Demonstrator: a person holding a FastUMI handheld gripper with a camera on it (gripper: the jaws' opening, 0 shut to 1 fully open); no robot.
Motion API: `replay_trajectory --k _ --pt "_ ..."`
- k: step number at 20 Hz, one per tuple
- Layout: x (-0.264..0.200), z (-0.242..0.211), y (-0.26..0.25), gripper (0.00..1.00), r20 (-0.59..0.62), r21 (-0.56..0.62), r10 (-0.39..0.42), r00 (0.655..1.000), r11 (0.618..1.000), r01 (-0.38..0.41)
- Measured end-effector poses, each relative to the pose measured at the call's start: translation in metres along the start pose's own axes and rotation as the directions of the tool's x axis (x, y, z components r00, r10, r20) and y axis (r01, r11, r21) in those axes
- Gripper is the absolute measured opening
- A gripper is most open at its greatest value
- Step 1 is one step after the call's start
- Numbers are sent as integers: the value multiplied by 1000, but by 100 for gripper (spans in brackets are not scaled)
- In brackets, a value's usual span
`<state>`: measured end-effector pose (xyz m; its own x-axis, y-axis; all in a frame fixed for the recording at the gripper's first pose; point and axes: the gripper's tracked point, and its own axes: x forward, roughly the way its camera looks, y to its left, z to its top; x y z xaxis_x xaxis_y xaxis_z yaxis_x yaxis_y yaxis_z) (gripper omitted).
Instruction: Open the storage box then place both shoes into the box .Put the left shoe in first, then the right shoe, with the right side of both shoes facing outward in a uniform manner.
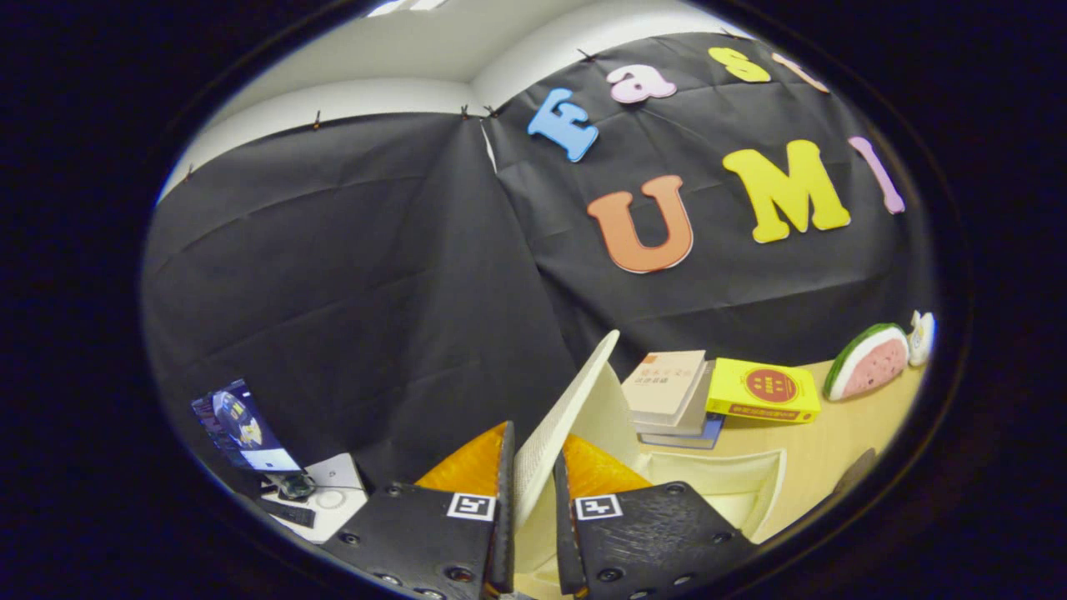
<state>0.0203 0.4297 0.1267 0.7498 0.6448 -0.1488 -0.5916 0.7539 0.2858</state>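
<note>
Claw (530,517) is narrow, both black fingers (503,500) pinched on the cream lid (563,417) of the storage box (733,487). Lid edge sits in the gap between the fingers, touching both pads as far as I can tell. Lid is raised and tilted, running up and away from the fingertips toward the booth wall; its outer face has a fine ribbed or mesh texture.

Box body is just ahead of the claw and off to the right-finger side, open, cream walls and rim showing, sitting on the wooden counter (834,442). Can't see far enough into it to say what's inside. Orange parts of the claw body show behind each finger, and each finger carries a square black-and-white marker (598,506).

Beyond the box on the counter: a stack of books (671,392), beige one on top, with a yellow book (763,390) just beside it and leaning against the stack. Farther out on that side, a watermelon-slice toy (867,361) stands near the wall, with a small white figure (921,336) right next to it; too small to identify.

On the left-finger side, lower and well apart from the box: a tilted screen (242,425), lit, above a white device (333,492) with some dark gear on it.

A dark rounded shape (859,471) sits by the box's far right edge; can't tell what it is.
</note>
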Motion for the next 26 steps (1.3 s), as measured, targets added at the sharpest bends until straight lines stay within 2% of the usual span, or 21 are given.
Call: replay_trajectory --k 3,5,7,11,14,19,23,26 --pt "29 -13 29 29 -46 -46 26 999 999 -28" --pt "41 -19 46 41 -59 -76 44 997 996 -49" --pt "50 -24 61 58 -55 -105 71 996 992 -77" --pt "51 -26 71 92 -11 -165 80 997 983 -81" --pt "51 -31 70 96 3 -184 73 997 980 -71" --pt "31 -27 41 95 57 -207 32 998 978 -20" --pt "-9 -12 -4 96 128 -236 -36 991 970 66" --pt "-47 6 -50 96 189 -264 -110 976 951 159"
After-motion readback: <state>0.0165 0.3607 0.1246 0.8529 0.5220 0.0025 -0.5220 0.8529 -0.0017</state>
